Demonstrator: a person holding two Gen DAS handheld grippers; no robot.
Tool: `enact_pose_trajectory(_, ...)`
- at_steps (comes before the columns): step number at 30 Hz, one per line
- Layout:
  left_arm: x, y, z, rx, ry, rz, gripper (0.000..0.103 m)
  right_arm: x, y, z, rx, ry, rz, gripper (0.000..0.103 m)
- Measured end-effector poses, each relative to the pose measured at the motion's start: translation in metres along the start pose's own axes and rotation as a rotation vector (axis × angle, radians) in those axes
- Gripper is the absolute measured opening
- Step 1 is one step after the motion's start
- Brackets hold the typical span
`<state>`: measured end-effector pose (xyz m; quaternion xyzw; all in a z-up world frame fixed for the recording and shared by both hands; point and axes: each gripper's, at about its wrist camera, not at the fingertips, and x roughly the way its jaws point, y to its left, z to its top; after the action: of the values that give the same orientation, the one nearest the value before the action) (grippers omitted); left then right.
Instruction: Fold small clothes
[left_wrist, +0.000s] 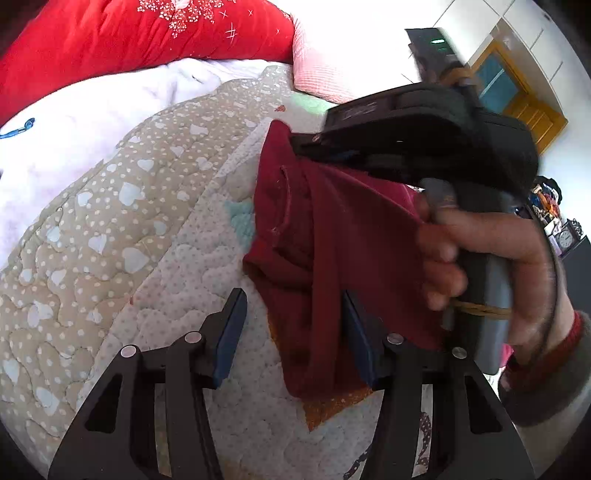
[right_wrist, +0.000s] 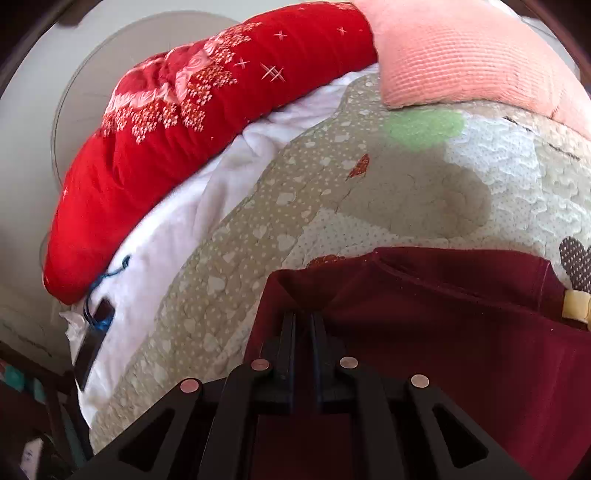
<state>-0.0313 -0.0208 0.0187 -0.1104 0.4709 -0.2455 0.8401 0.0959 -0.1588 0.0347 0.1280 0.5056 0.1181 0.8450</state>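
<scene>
Centrally, a dark red garment (left_wrist: 332, 236) of soft knit, with a stitched seam down one panel and a hemmed edge, hangs bunched in loose vertical folds above the quilt (left_wrist: 122, 236). Its upper corner is pinched in the right gripper (left_wrist: 306, 142), whose fingers (right_wrist: 286, 332) are pressed together on the cloth in the right wrist view; the right hand (left_wrist: 480, 254) grips that tool's handle. The left gripper (left_wrist: 293, 332) stands wide apart, with nothing between its blue pads (left_wrist: 231, 332); the garment's lower fold lies against the inner face of its right pad, though actual contact cannot be confirmed.

The quilt, beige with pale hearts and dots, bears the garment's lower end near its middle. Open quilt extends leftward to a white blanket (right_wrist: 192, 206) along the far edge. A red duvet (right_wrist: 207, 122) lies beyond the blanket, and a pink pillow (right_wrist: 461, 59) sits at the quilt's far right corner. A dark tag on blue cord (right_wrist: 92, 339) rests at the blanket's near left corner.
</scene>
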Motion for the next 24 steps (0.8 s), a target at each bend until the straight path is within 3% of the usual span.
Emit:
enact_pose_trajectory(2,0.001,-0.001,0.001,0.001,0.0,0.007,0.053,-0.013,0.001,-0.001,-0.001,-0.009,0.026,0.015)
enact_pose_trajectory(4,0.001,-0.003,0.002,0.001,0.0,0.013,0.053,-0.029,-0.002,-0.005,0.017,-0.015,0.066,0.047)
enact_pose_trajectory(16,0.0,-0.003,0.004,-0.014,0.014,0.02,0.053,-0.061,-0.024,-0.039,0.044,0.022,0.007,0.048)
enact_pose_trajectory(21,-0.007,0.002,0.012,-0.047,-0.002,0.004,0.053,-0.087,-0.033,-0.055,0.058,-0.036,0.004,0.048)
enact_pose_trajectory(24,-0.006,0.006,0.015,-0.084,-0.005,0.004,0.061,-0.097,-0.039,-0.06,0.059,-0.045,-0.013,0.049)
